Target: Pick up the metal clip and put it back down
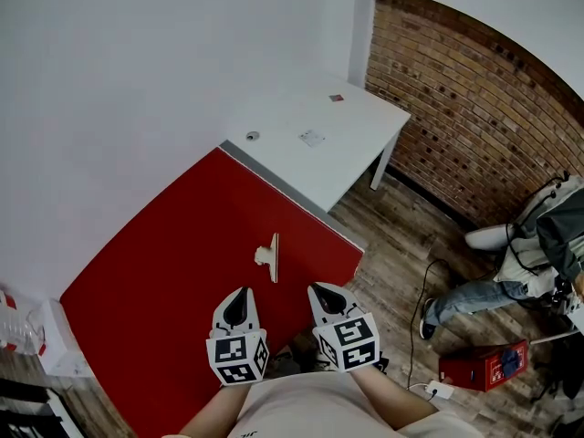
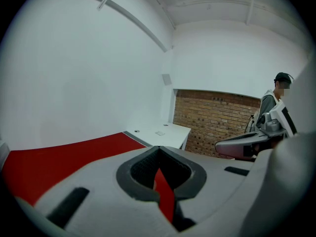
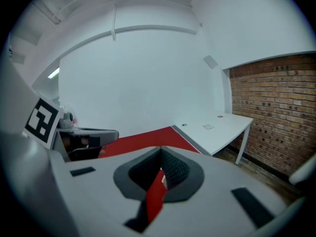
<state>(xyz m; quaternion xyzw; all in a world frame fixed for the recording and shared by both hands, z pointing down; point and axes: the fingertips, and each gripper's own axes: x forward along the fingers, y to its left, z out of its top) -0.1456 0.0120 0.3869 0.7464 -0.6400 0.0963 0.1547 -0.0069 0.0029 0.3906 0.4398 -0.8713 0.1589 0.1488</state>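
Left gripper (image 1: pixel 241 292) and right gripper (image 1: pixel 315 288), at lower centre, each with jaws pressed together and empty, short of the metal clip (image 1: pixel 270 256) lying mid-frame on the red table (image 1: pixel 164 272); an approach with jaws unspread would probably shove the clip aside.

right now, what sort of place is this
Probably a sparse office or lab workroom rather than a home. A red table and a plain white desk stand against bare white walls, an exposed brick wall runs alongside, and a red box sits on the floor.
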